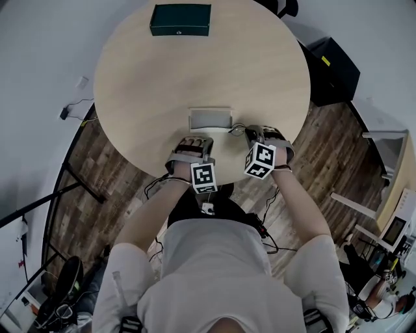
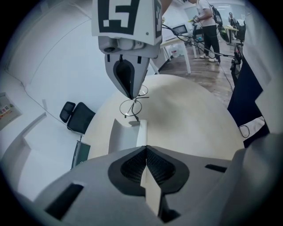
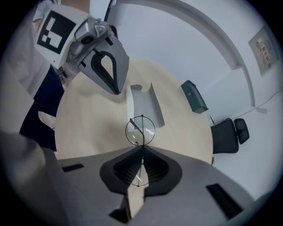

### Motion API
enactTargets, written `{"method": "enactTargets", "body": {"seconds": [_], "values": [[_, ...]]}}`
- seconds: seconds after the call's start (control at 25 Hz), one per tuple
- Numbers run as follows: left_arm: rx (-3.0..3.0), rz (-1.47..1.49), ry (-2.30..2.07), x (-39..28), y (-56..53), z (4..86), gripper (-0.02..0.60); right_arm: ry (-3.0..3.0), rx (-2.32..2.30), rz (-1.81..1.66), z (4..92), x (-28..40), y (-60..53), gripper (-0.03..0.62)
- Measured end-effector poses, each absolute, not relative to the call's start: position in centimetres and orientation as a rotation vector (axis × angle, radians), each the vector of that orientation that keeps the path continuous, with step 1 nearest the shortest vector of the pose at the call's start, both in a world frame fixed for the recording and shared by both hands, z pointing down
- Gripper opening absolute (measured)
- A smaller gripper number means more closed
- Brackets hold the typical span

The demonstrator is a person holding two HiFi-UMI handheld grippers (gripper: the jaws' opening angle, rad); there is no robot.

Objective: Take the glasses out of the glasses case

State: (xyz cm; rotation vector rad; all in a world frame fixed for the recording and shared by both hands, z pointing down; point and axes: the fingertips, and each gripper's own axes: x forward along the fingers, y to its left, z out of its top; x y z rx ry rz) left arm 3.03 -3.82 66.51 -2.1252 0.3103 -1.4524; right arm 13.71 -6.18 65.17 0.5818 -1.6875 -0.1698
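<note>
1. The right gripper (image 3: 141,149) was seen closed tight on the glasses (image 3: 140,131). One round lens stood out just ahead of the jaw tips, and the rim of the other was caught between the pads.
2. The long axis of the frame was thus laid along the line of the jaws, pointing forward and down towards the table (image 1: 162,78), not across them.
3. The glasses were held clear of the glasses case (image 2: 124,137), over bare tabletop just to the right of it in the head view.
4. The left gripper (image 2: 146,149) was likewise closed. The case's near wall ran straight into its tips and was judged to be pinched there, though only narrowly.
5. The open case lay between the two grippers, with its long side across the person's front. The left gripper was at it and the right one just beside.
6. The next move was judged to lead away from the case, with the frame turned flat before being set down.
7. A green box (image 1: 180,19) was noted at the far edge, well apart.
</note>
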Motion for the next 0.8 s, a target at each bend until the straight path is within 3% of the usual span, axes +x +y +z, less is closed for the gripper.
{"method": "enactTargets", "body": {"seconds": [0.8], "values": [[-2.120, -1.478, 0.316, 3.7, -3.1, 66.7, 0.009, -1.593, 0.491, -0.174, 70.4, 17.5, -6.8, 0.018]]}}
